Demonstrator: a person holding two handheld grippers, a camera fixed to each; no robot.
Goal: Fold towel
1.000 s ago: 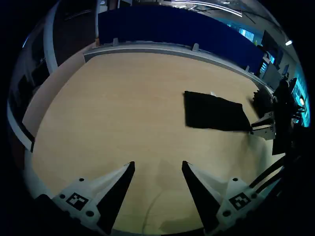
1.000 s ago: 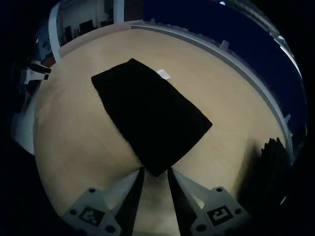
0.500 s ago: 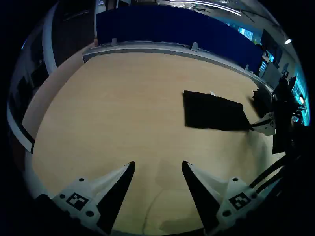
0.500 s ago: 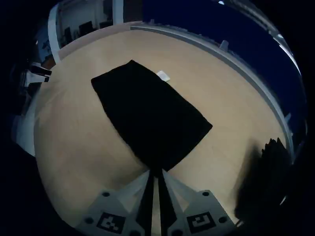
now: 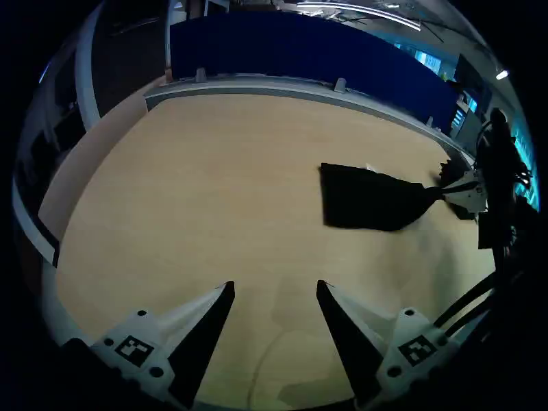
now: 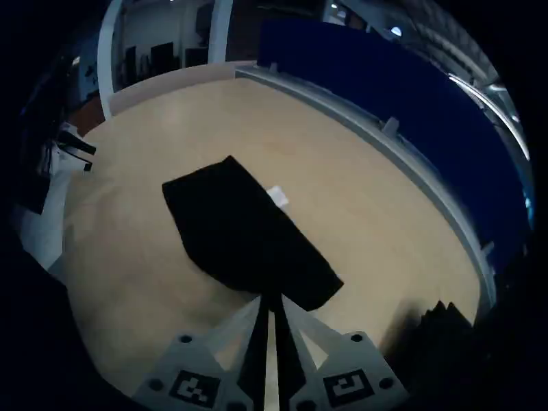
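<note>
A black towel (image 5: 366,200) lies on the light wooden table (image 5: 205,178), to the right in the left gripper view. In the right gripper view the towel (image 6: 240,233) spreads away from my right gripper (image 6: 272,305), which is shut on its near corner and holds that corner raised off the table. From the left gripper view, the right gripper (image 5: 438,192) pinches the towel's right corner in the air. My left gripper (image 5: 274,291) is open above bare wood, well left of the towel. A small white tag (image 6: 277,196) peeks out at the towel's far edge.
A blue partition (image 5: 308,48) runs along the table's far edge. A dark ridged object (image 6: 445,322) sits at the right of the right gripper view. The person's dark sleeve and cables (image 5: 503,205) stand at the table's right side.
My right gripper closed on the towel's near corner and lifted it up off the table. The towel's right part is pulled into a point. My left gripper stayed still.
</note>
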